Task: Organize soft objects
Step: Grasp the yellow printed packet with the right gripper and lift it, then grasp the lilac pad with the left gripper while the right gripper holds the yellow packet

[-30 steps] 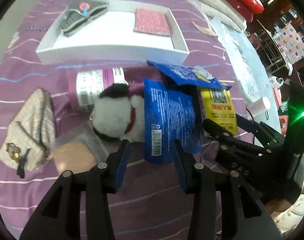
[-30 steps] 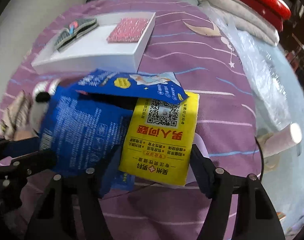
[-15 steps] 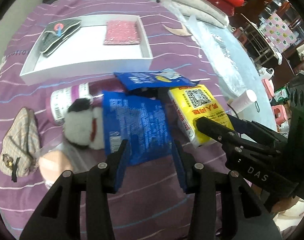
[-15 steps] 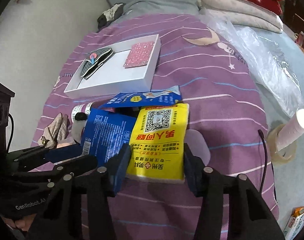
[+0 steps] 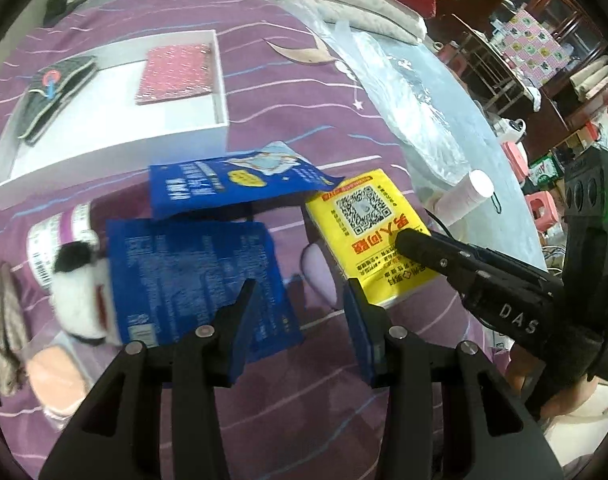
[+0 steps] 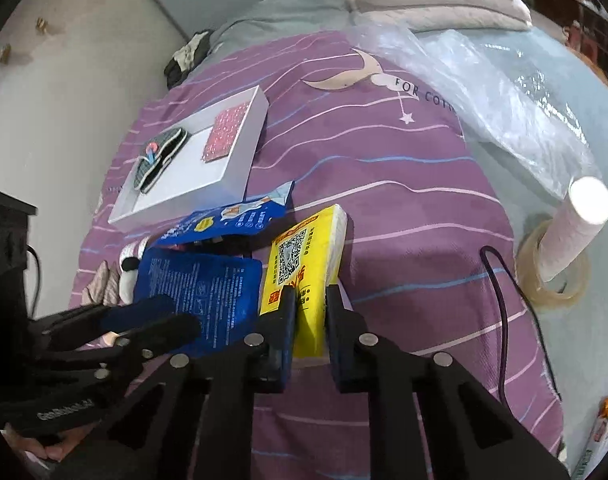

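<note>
Since half a second ago, our right gripper has closed its fingers on the near end of the yellow tissue pack and tipped it up on edge, low in the middle of the right wrist view; before, the pack lay flat between spread fingers. Our left gripper has stayed wide open with nothing in it, its tips hanging over the near corner of the dark blue pouch at lower centre of the left view.

We hold only the pack's end, and we judge it soft enough to sag or slide out if we swing it quickly. Just left of it the blue pouch touches or nearly touches the pack, so a sideways lift could drag it.

Further up the frame a second blue packet overhangs the pile, its edge close to the pack's far end; it could snag. At far left the plush toy and the labelled bottle lie half buried.

Beyond, at upper left, the white tray already holds a grey pouch and a pink pad; the free floor is narrow, so we may drop the pack on the rim.
</note>
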